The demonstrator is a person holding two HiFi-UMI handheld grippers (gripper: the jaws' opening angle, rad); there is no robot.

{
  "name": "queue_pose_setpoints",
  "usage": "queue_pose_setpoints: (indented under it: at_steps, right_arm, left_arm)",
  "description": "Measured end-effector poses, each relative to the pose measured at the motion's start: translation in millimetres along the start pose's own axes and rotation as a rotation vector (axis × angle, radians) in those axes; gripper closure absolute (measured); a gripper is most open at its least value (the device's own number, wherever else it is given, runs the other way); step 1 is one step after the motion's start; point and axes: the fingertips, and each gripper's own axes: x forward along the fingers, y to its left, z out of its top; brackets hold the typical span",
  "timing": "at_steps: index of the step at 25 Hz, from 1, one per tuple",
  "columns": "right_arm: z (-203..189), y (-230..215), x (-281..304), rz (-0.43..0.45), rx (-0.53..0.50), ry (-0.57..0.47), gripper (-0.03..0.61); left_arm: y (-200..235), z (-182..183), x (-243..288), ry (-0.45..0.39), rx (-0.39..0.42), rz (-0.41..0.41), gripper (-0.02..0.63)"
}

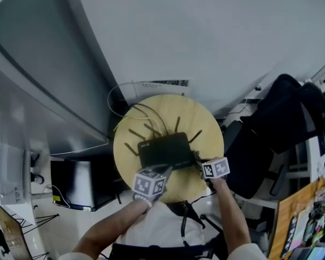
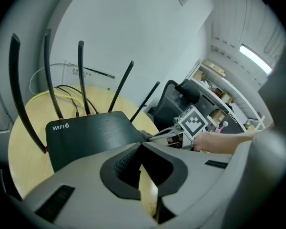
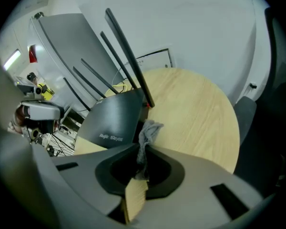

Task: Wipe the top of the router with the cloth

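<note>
Gripped cloth (image 3: 148, 130) at router's (image 1: 165, 150) right corner.
Right gripper (image 3: 144, 148) pinches the cloth; left gripper (image 2: 142, 144), jaws together, seems to touch the router's near edge, mid-table (image 1: 206, 124).

Straight ahead of the left gripper (image 2: 142, 146), the router (image 2: 90, 132) top lies wide open. Antennas (image 3: 142, 85) fence its far edge. Right of the right gripper (image 3: 144, 148), which pinches the cloth (image 3: 148, 130), bare table (image 3: 195, 113) gives free passage. A chair (image 2: 178, 97) crowds beyond the rim.
</note>
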Motion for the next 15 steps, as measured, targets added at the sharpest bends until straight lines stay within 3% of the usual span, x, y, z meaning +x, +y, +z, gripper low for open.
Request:
queue_pose_setpoints:
  at_steps: [15]
  right_arm:
    - [-26.6,37.8,-3.2,-0.002,0.067,-0.044,0.541]
  left_arm:
    - [13.8,-17.7,-27.7,0.001,0.013,-0.008,0.615]
